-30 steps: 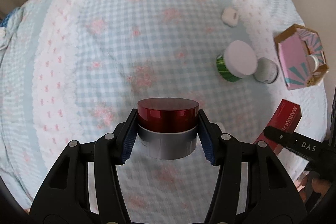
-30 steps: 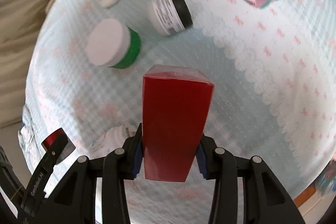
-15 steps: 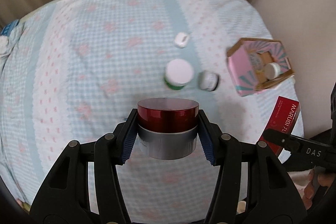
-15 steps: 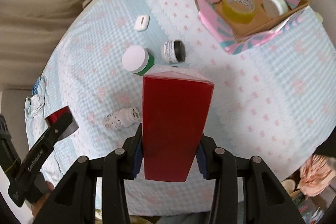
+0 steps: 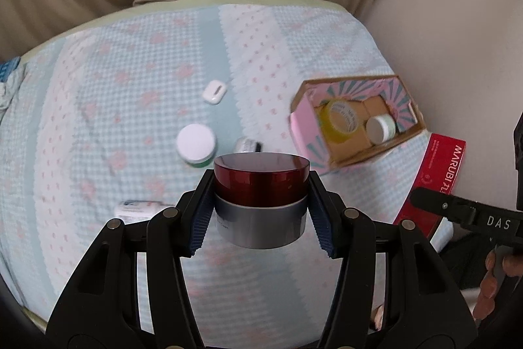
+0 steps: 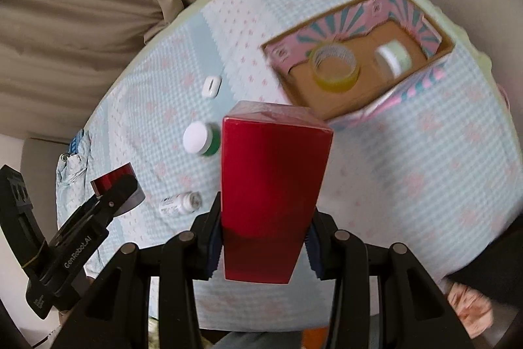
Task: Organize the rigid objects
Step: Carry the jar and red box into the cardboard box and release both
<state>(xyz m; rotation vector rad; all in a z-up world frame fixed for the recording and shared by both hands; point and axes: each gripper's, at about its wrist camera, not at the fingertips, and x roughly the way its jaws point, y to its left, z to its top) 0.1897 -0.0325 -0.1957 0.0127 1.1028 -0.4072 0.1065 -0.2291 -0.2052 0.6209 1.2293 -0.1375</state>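
My left gripper (image 5: 260, 219) is shut on a jar with a dark red lid and grey body (image 5: 261, 198), held well above the bed. My right gripper (image 6: 261, 246) is shut on a tall red box (image 6: 269, 185), also held high; the box shows at the right of the left wrist view (image 5: 438, 175). An open pink cardboard box (image 5: 305, 126) lies on the bedcover at the right and holds a yellow tape roll (image 6: 335, 69) and a small white-lidded jar (image 6: 392, 58).
On the blue checked bedcover (image 5: 130, 87) lie a green jar with a white lid (image 5: 196, 144), a small black-capped bottle (image 5: 248, 145), a white earbud case (image 5: 214, 91) and a white pill bottle (image 6: 181, 201) on its side. Beige curtains hang behind; a wall stands at the right.
Both grippers have risen away from the bed with their loads still held, so the objects look smaller and the open pink box now shows its inside.
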